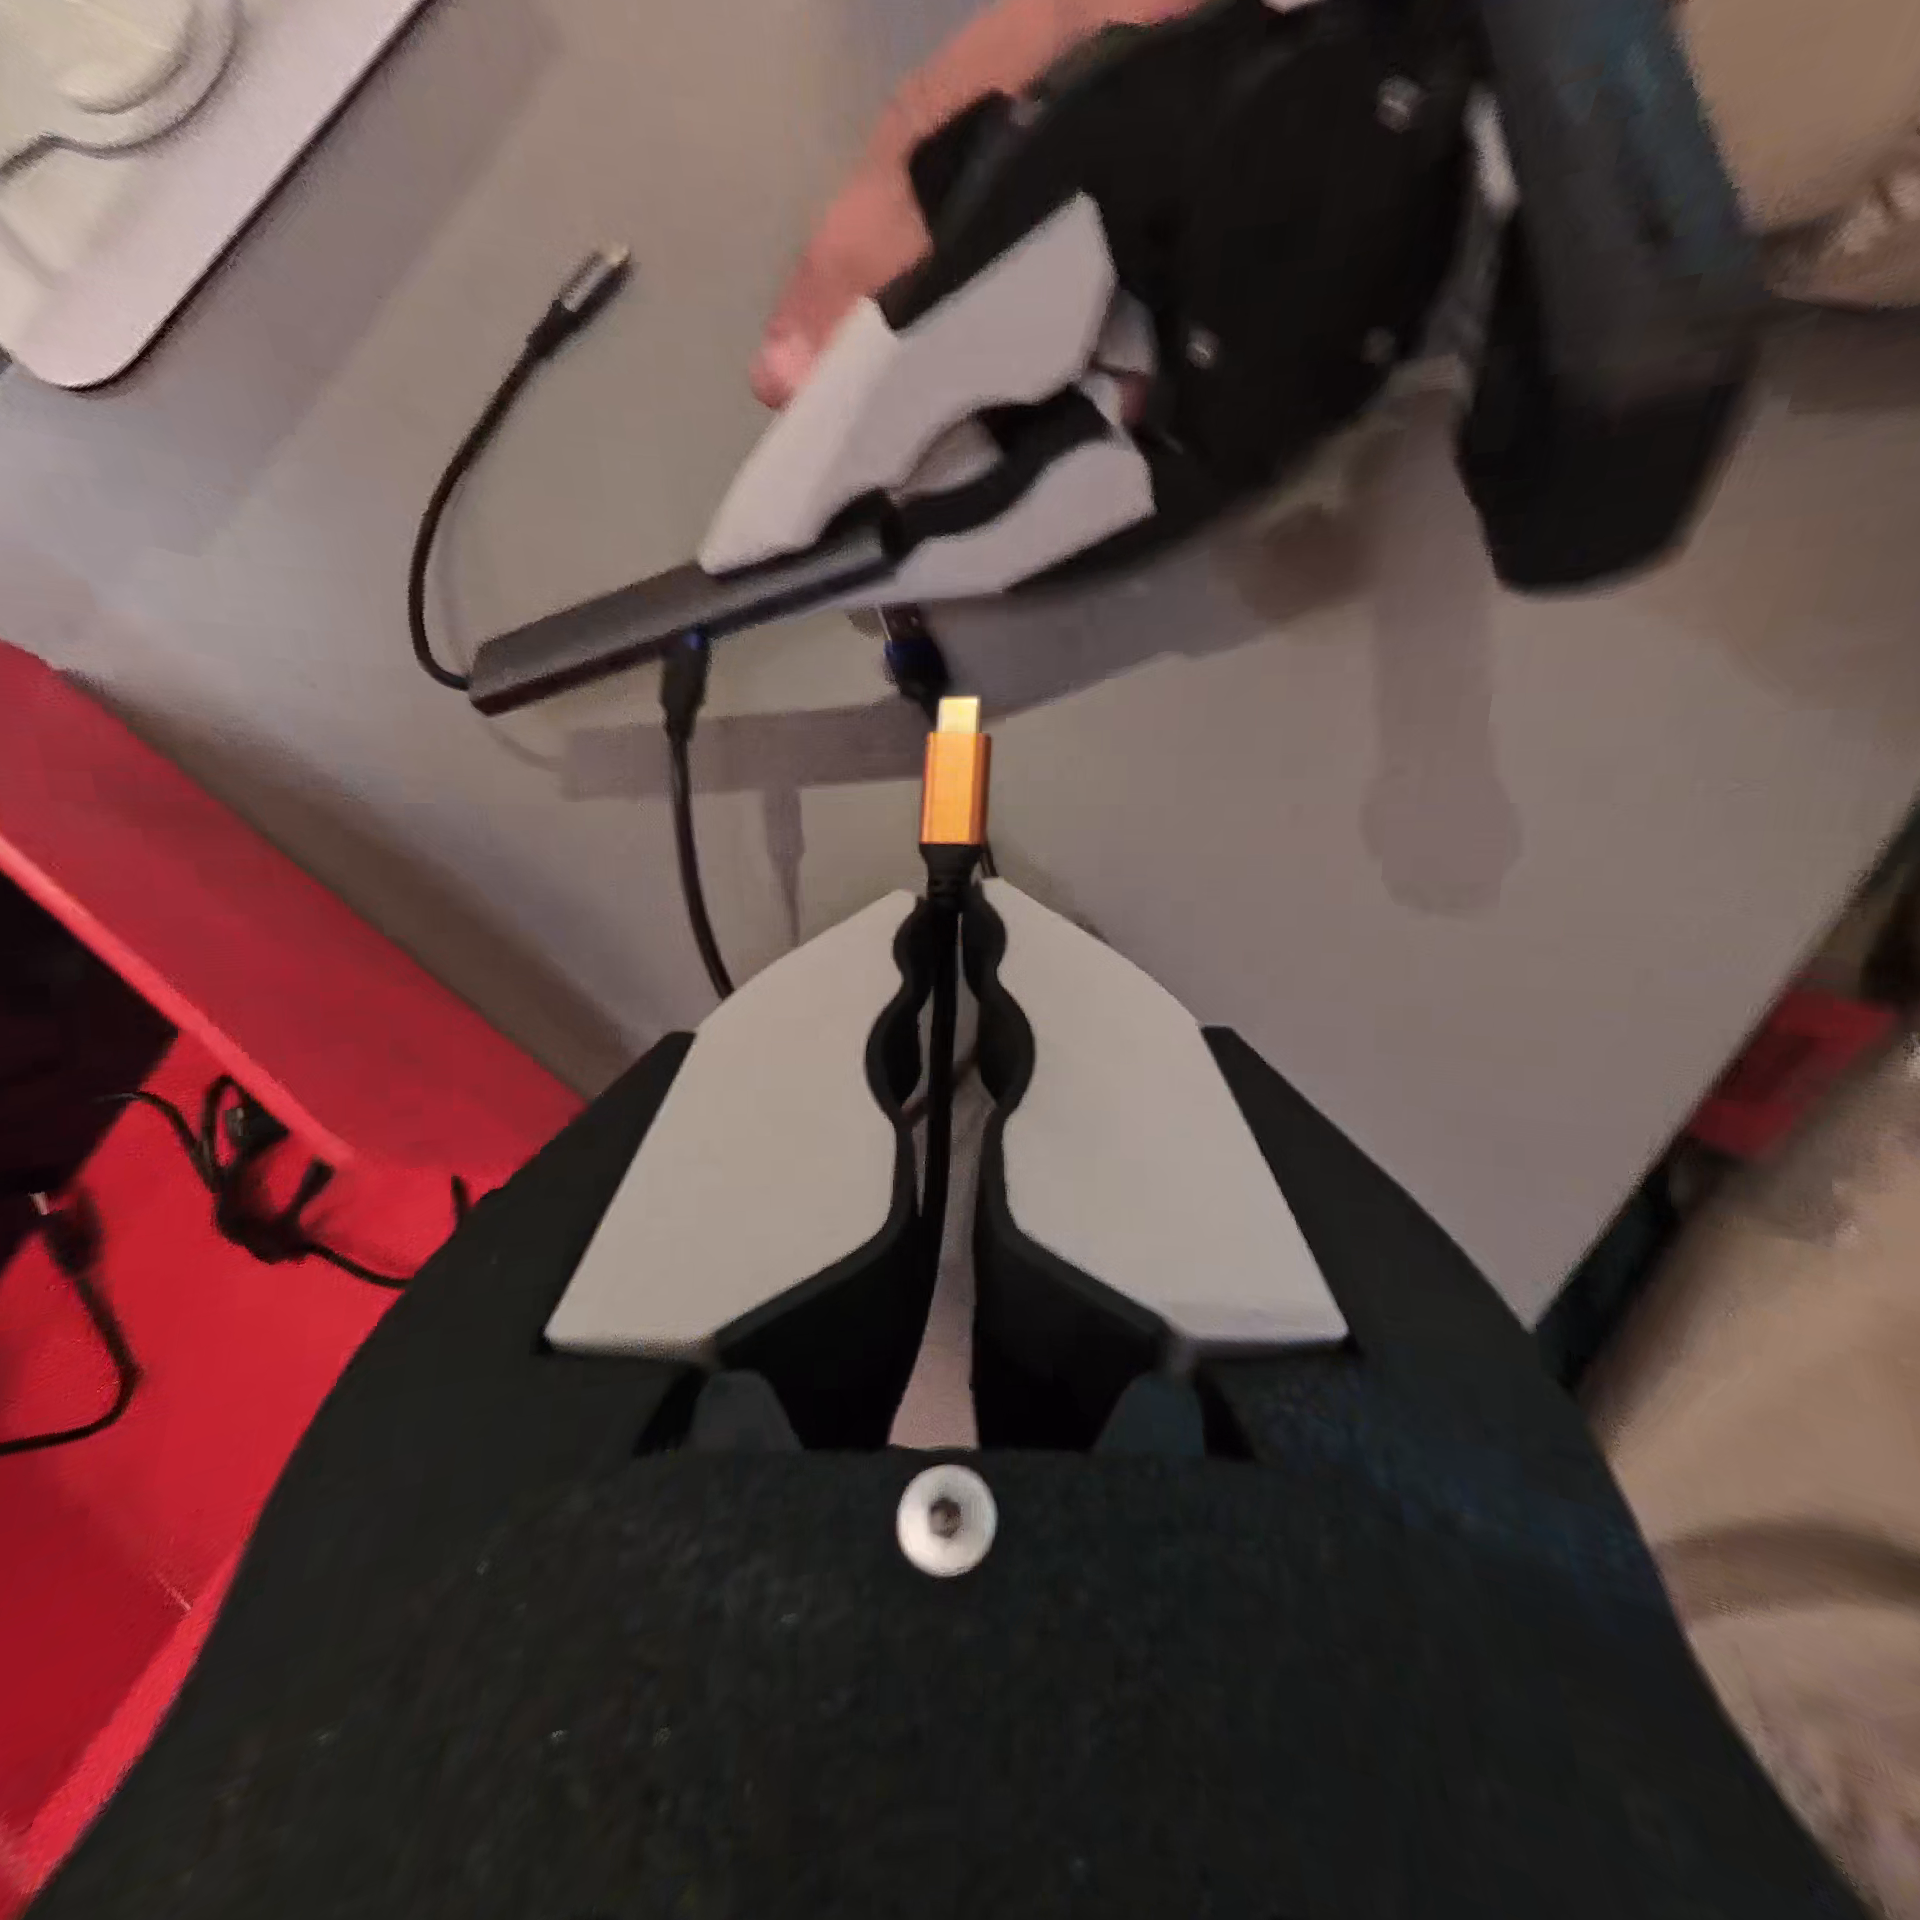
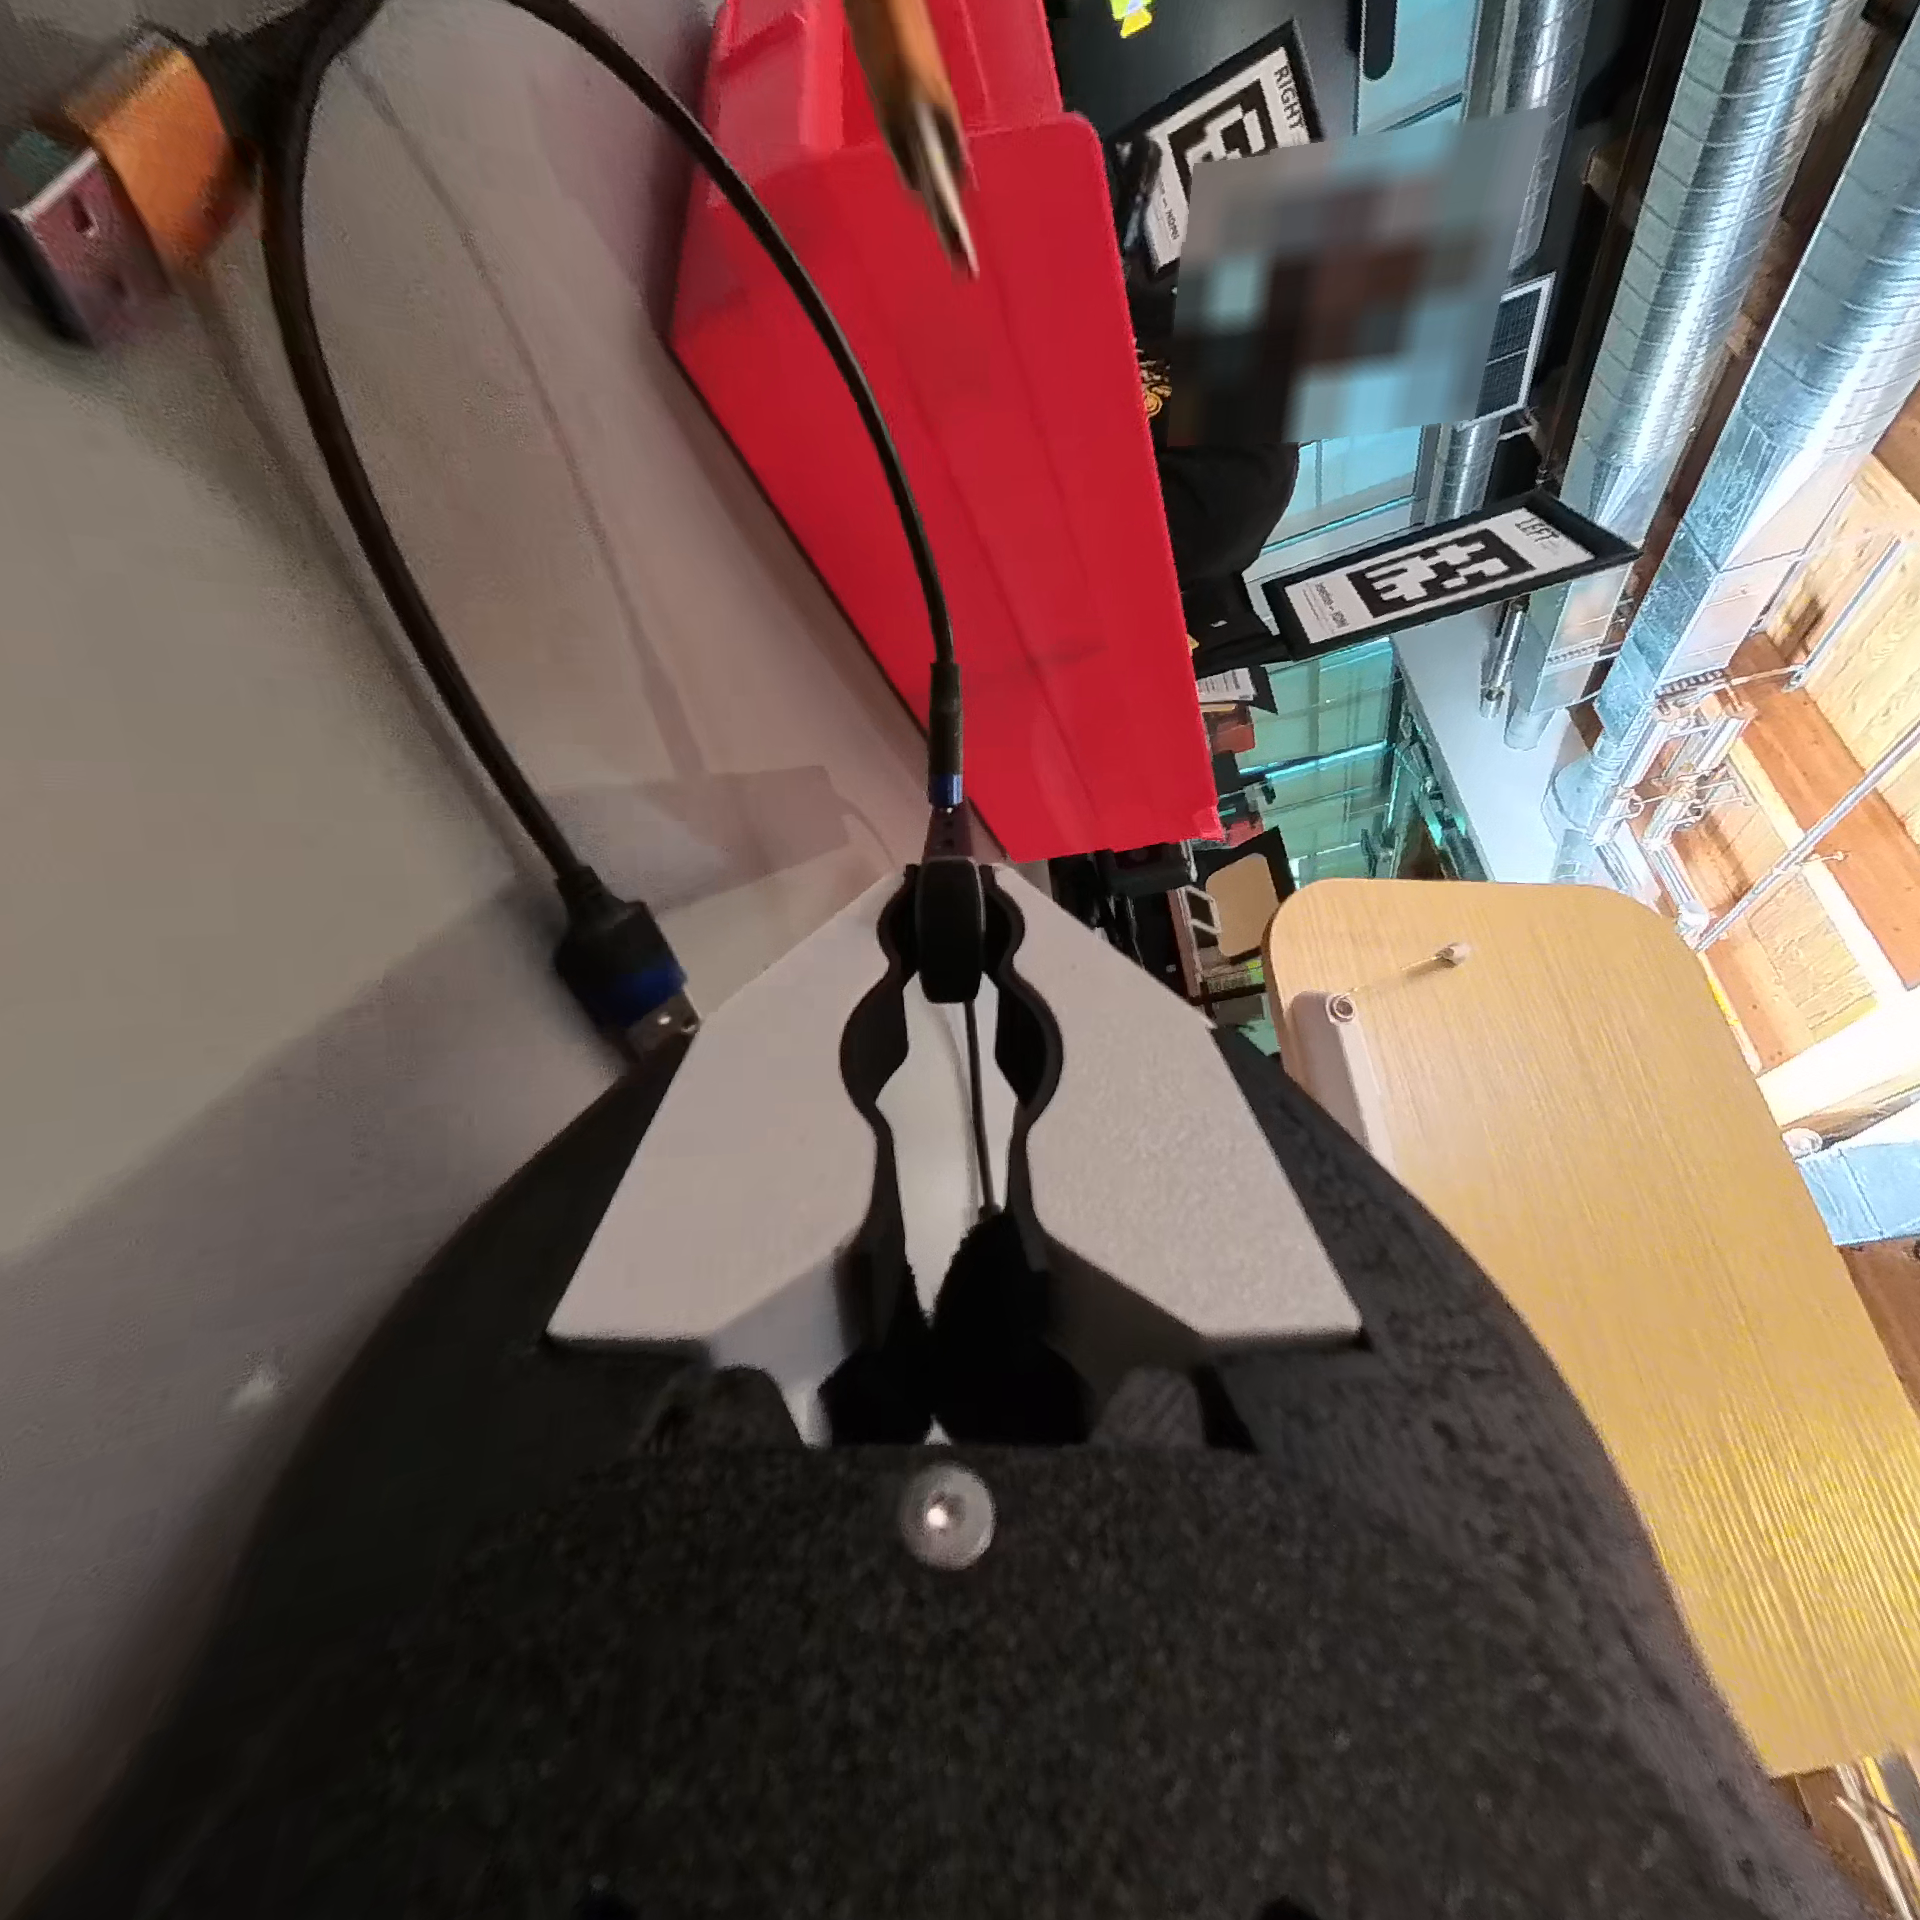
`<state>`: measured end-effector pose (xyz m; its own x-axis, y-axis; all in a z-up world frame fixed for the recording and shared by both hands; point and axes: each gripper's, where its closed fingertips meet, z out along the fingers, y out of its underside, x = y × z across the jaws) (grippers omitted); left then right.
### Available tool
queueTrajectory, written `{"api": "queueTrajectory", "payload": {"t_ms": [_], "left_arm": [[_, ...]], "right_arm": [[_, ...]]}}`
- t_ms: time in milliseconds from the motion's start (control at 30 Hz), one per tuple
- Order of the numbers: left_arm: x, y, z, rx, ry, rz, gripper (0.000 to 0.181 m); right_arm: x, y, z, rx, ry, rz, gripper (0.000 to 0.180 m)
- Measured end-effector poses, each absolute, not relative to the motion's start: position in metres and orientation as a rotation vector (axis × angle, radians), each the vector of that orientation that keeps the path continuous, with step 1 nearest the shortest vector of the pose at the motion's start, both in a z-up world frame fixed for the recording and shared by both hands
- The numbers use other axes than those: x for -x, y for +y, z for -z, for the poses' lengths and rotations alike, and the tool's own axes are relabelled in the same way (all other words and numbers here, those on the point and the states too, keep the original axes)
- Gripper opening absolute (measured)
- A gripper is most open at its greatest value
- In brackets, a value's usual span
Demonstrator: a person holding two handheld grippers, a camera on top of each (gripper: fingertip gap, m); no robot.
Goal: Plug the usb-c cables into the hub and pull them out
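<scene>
The left gripper [image 1: 951, 894], pointing straight at the hub [image 1: 665, 623], is closed on an orange-plugged cable [image 1: 954, 790] whose tip sits just short of the hub's edge. Angled down from above, the right gripper [image 1: 831, 530] clamps the hub, lifted off the grey table [image 1: 1195, 779]. Only the right wrist view shows a red bin [image 2: 966, 468] beyond the hub's own lead [image 2: 831, 312].

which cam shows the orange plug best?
Left wrist view. The orange plug sits sharp and centred just past the left gripper, whose fingers pinch its cable, metal tip aimed at the hub held in the right gripper. The right wrist view catches only a blurred sliver at its top edge.
</scene>
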<state>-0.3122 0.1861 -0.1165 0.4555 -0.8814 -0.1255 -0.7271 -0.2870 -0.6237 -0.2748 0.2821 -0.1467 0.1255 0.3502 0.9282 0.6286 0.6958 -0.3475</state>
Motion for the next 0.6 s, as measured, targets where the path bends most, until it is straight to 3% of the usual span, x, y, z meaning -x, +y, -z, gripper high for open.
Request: {"api": "queueTrajectory", "payload": {"t_ms": [167,600], "left_arm": [[0.305,0.226,0.132,2.213,1.255,0.200,0.005],[0.311,0.229,0.145,2.259,1.258,0.221,0.005]], "right_arm": [[0.278,0.274,0.139,0.789,-1.461,0.297,0.009],[0.284,0.264,0.143,0.731,-1.496,0.304,0.009]]}}
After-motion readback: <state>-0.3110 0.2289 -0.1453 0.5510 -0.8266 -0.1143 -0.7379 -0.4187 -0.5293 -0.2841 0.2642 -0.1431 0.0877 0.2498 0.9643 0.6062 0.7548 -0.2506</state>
